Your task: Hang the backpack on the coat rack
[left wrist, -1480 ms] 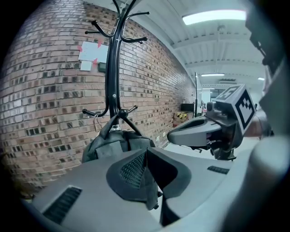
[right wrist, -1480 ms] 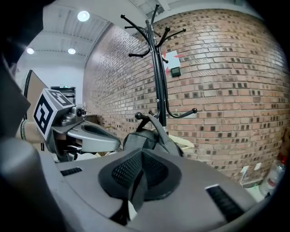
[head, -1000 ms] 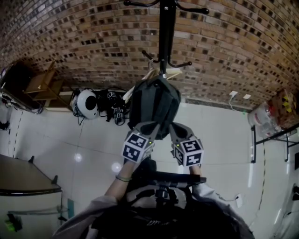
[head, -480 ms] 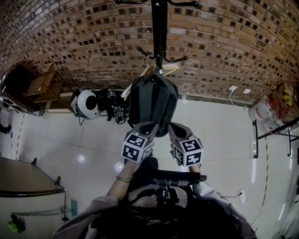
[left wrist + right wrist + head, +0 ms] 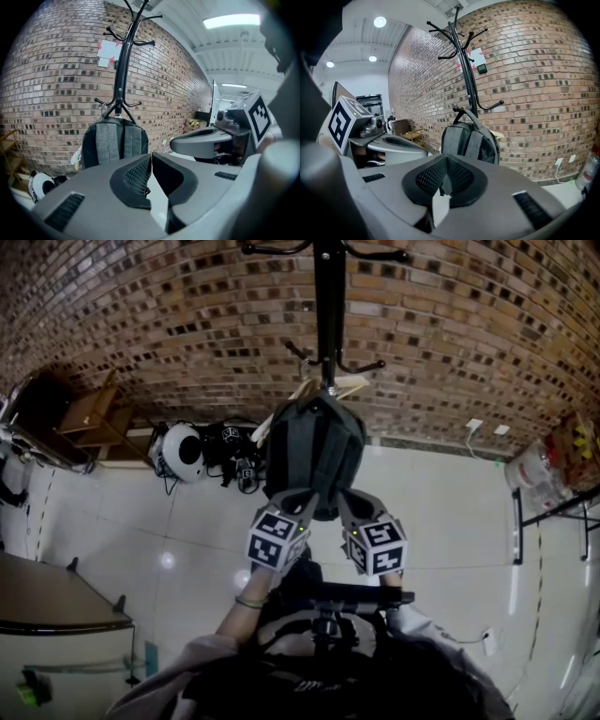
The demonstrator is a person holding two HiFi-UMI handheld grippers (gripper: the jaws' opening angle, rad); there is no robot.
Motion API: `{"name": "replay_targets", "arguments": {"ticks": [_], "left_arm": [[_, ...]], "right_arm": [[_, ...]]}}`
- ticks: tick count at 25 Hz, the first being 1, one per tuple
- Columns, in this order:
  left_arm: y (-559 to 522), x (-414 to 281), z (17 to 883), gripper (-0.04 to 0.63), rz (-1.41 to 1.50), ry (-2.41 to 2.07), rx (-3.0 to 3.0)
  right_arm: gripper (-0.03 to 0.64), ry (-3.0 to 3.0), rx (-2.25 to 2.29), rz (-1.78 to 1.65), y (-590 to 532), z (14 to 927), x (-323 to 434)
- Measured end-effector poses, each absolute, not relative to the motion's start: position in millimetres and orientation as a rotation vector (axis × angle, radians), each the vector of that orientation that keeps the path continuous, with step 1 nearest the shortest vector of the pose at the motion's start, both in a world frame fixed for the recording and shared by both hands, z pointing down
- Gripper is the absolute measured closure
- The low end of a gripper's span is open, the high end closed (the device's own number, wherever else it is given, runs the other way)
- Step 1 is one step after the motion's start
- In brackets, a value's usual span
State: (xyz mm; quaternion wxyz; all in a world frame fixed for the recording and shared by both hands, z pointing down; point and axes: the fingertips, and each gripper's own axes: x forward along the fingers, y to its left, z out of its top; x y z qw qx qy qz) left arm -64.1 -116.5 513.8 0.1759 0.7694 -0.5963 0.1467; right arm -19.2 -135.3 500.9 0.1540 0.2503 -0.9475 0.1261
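A dark grey backpack (image 5: 314,451) hangs by its top loop from a low hook of the black coat rack (image 5: 328,306), which stands against the brick wall. Its grey straps face me in the left gripper view (image 5: 115,143) and in the right gripper view (image 5: 468,140). My left gripper (image 5: 302,495) and right gripper (image 5: 349,495) are side by side just below and in front of the bag's bottom, both pointing at it. Both are shut with nothing between the pads: left (image 5: 150,157), right (image 5: 446,159). Neither holds the bag.
A white helmet (image 5: 186,448) and dark gear (image 5: 236,460) lie on the floor left of the rack. A wooden shelf (image 5: 89,409) stands further left, a table (image 5: 47,601) at lower left. A metal stand (image 5: 553,512) and bagged bottles (image 5: 532,474) are at right.
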Motion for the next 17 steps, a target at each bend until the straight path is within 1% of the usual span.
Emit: {"name": "replay_targets", "arguments": {"ticks": [17], "left_arm": [[-123,-81,517,0.586,0.407,-1.691,2.163]], "right_arm": [[0.608,-2.707,0.736,0.367,-145,504,-32]]}}
